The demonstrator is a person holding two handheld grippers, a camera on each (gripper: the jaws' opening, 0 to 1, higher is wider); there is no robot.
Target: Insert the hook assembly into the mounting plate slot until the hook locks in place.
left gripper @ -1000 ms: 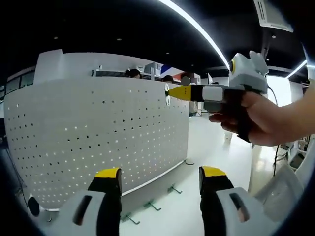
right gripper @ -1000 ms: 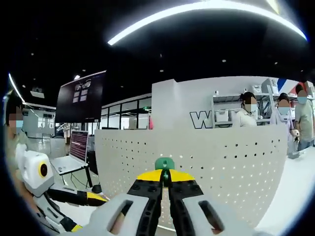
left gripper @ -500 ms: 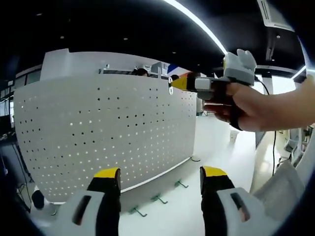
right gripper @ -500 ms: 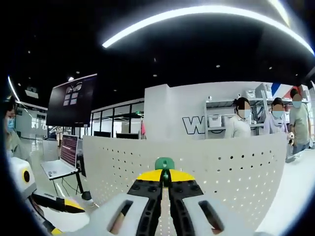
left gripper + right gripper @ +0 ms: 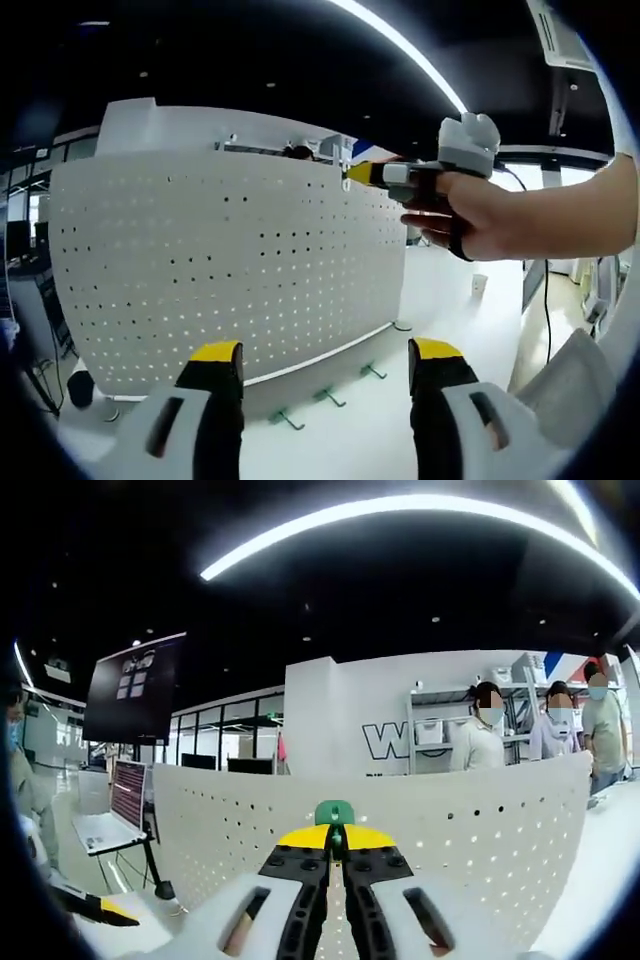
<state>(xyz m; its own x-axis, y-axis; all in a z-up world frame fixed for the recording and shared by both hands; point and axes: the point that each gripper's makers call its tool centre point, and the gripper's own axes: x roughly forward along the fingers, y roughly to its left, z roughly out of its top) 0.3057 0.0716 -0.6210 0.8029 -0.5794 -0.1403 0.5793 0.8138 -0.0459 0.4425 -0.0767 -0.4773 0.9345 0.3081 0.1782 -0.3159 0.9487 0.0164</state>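
Pegboard (image 5: 230,270) stands upright; right gripper (image 5: 335,842), clamped on a green hook (image 5: 334,813), nears its top edge; left gripper (image 5: 325,365) gapes empty at six o'clock.

1. Right gripper view: one large dark letter "W" (image 5: 383,741) stands on the far white wall (image 5: 340,715), cut off at its right by shelving; the rest of the word cannot be read.
2. Right gripper view: the dark hanging screen (image 5: 132,689) at far left carries small light marks, too small to read.
3. Left gripper view: no legible text, label or number.
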